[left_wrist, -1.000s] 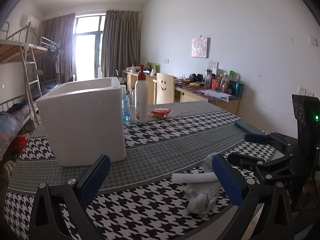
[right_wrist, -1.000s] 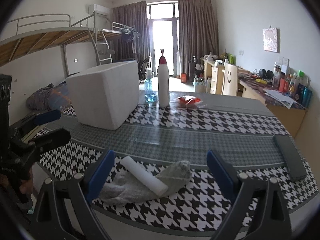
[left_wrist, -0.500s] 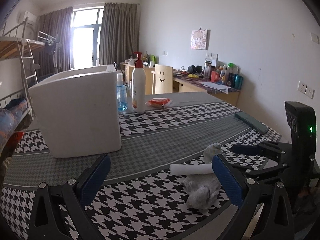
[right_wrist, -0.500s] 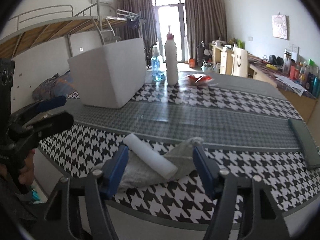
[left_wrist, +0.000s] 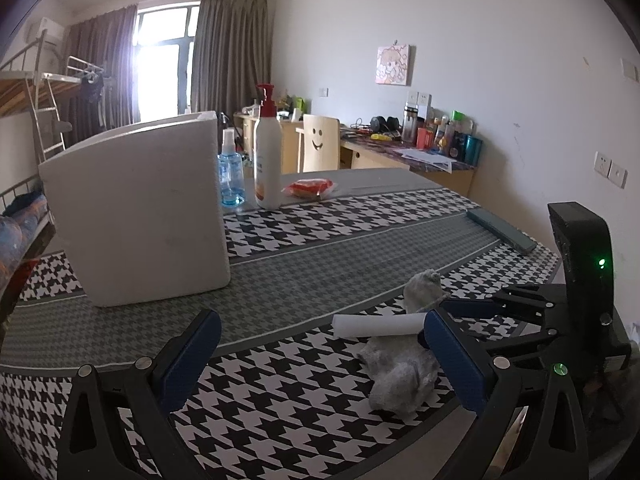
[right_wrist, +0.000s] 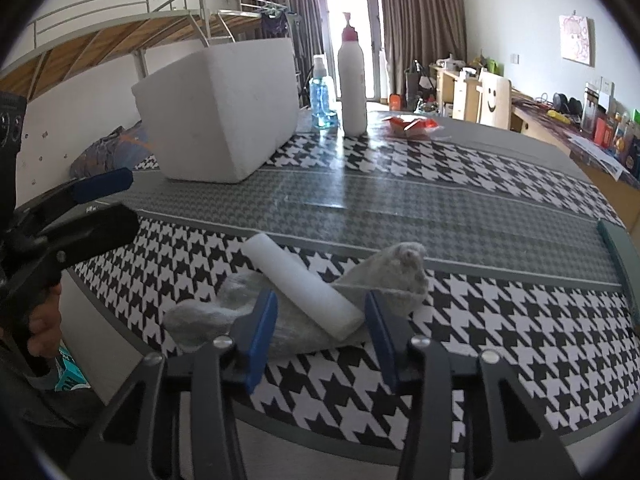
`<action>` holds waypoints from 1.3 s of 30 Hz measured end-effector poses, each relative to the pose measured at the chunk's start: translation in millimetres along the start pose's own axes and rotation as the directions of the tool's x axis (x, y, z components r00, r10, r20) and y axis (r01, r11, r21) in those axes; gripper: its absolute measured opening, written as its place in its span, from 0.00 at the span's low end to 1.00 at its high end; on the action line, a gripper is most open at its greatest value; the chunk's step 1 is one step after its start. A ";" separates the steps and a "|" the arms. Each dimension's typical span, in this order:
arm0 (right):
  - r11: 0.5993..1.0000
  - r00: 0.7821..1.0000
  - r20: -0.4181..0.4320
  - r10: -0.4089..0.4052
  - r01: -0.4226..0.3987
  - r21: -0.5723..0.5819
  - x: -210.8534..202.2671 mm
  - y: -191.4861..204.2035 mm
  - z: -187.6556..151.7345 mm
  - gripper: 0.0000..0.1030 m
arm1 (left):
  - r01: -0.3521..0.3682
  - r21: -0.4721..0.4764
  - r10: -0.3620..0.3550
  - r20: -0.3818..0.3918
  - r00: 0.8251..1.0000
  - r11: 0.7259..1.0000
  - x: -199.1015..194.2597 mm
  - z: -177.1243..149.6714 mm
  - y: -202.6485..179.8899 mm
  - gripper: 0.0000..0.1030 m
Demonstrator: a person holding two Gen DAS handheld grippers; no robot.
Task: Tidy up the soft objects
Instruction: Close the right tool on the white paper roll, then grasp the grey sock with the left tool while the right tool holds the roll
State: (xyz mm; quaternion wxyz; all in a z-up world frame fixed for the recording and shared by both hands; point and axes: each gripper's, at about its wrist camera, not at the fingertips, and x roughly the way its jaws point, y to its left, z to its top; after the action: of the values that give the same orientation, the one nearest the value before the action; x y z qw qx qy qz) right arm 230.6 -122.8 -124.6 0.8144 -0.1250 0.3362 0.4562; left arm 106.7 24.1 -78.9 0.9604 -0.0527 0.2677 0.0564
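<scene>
A: Since a second ago my right gripper [right_wrist: 320, 332] has come down over the pile at the table's near edge, and its jaws have just been closing; the white roll [right_wrist: 304, 286] and grey cloth [right_wrist: 248, 312] sit between the pads, which don't press on either yet.

B: And the left gripper [left_wrist: 320, 360]?

A: Its jaws are spread wide with nothing between them, beside the pile.

B: How will those things handle?

A: The roll looks like light foam, a smooth white cylinder lying slantwise across the cloth. I judge it will squash, so I'd pinch its near end gently. The cloth is limp, fuzzy and crumpled; it should drape, so I'd take a bunched fold. The white foam box [right_wrist: 224, 116] stands toward the table's far left corner.
</scene>
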 end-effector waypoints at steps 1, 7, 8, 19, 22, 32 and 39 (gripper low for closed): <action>1.000 1.000 -0.005 -0.003 0.003 -0.005 1.4 0.7 -0.9 0.49 | -0.001 0.000 0.001 -0.002 1.000 1.000 0.6 -0.1 -0.4 0.99; 1.000 1.000 -0.015 -0.017 0.016 -0.021 3.2 3.3 -2.9 0.37 | 0.001 0.001 -0.001 -0.016 1.000 1.000 4.5 -0.9 -1.0 0.99; 1.000 1.000 -0.015 -0.014 0.014 -0.019 3.2 3.7 -3.5 0.35 | 0.002 0.001 -0.002 -0.018 1.000 1.000 4.8 -1.0 -1.1 0.99; 0.999 1.000 -0.026 0.017 -0.018 -0.036 5.8 2.5 -3.9 0.15 | 0.013 0.011 -0.013 -0.032 0.999 1.000 8.7 -3.4 -4.6 0.99; 0.999 0.999 -0.013 0.032 -0.032 -0.010 2.4 -1.9 -1.9 0.14 | 0.021 0.014 -0.020 -0.038 0.999 1.000 10.1 -4.2 -6.1 0.99; 0.998 0.997 0.058 0.053 -0.056 0.040 -21.2 -12.1 9.2 0.14 | 0.056 0.041 -0.053 -0.075 0.996 0.998 22.4 -5.5 -19.9 0.99; 0.995 0.995 0.100 0.019 -0.029 0.093 -36.1 -23.3 10.1 0.14 | 0.078 0.062 -0.071 -0.112 0.991 0.995 32.7 -7.1 -29.9 0.99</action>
State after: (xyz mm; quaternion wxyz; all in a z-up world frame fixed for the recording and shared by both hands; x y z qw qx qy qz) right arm 241.3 -154.4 -95.5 0.8294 -0.0596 0.3183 0.4552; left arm 135.0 -3.8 -99.8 0.9470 -0.0337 0.3195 0.0087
